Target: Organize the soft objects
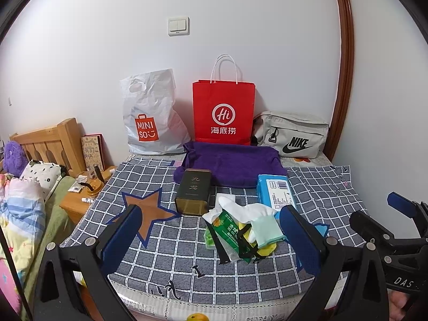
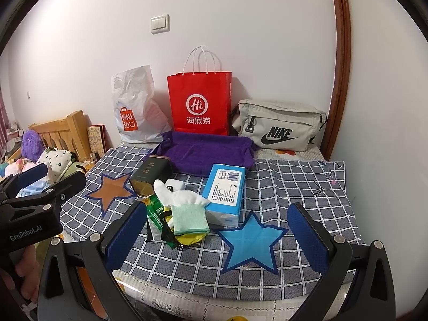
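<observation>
In the left wrist view nothing looks sorted yet. A loose heap sits at centre, low in the frame, on the grey-and-white checked cloth (image 1: 165,251): a white sock with a pale green cuff (image 1: 256,218) draped over a green printed sachet (image 1: 226,231), with something yellow under them that I cannot identify. Just above lie a dark olive tin with gold characters (image 1: 193,191) and, to its right, a blue plastic-wrapped tissue pack (image 1: 275,191). Behind those a purple folded towel (image 1: 232,164) lies flat. Along the wall at the top stand a white crumpled plastic shopping bag (image 1: 149,115), a red paper carrier bag with white handles (image 1: 224,112) and a grey fabric waist bag (image 1: 293,135); I cannot see inside any of them. My judgement is that the work is at its very start. The left gripper (image 1: 211,238) hangs spread wide above the near edge, its blue pads either side of the heap, touching nothing.

In the right wrist view the same heap sits left of centre, the sock (image 2: 187,208) on top, touching the tissue pack (image 2: 224,192). The right gripper (image 2: 218,236) is likewise spread wide and empty, framing a blue star patch (image 2: 250,240) on the cloth.
</observation>
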Tool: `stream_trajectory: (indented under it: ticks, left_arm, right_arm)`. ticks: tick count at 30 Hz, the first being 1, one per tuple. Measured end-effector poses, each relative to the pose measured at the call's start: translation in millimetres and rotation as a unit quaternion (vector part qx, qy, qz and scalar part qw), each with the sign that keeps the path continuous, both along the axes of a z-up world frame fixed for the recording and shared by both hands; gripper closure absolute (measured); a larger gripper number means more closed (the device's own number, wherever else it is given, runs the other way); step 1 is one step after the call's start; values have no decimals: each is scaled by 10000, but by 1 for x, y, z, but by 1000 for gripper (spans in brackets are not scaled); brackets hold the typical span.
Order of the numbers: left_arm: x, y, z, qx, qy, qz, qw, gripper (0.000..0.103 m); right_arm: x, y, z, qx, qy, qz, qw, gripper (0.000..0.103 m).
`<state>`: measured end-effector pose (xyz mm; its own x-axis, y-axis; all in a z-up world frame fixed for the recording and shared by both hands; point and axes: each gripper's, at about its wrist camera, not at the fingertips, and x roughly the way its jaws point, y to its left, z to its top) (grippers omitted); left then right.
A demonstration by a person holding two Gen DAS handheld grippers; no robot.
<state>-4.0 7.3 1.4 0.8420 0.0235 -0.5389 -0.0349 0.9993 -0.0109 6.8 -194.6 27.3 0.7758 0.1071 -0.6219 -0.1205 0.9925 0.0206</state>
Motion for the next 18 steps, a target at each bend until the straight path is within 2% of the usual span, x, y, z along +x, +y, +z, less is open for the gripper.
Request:
stream_trajectory:
  ticks: [18]
  left_arm:
    - [-4,1,-2,-26,-10,15,10000,0]
  right_arm:
    - [-2,3,0,3,8,16,10000,0]
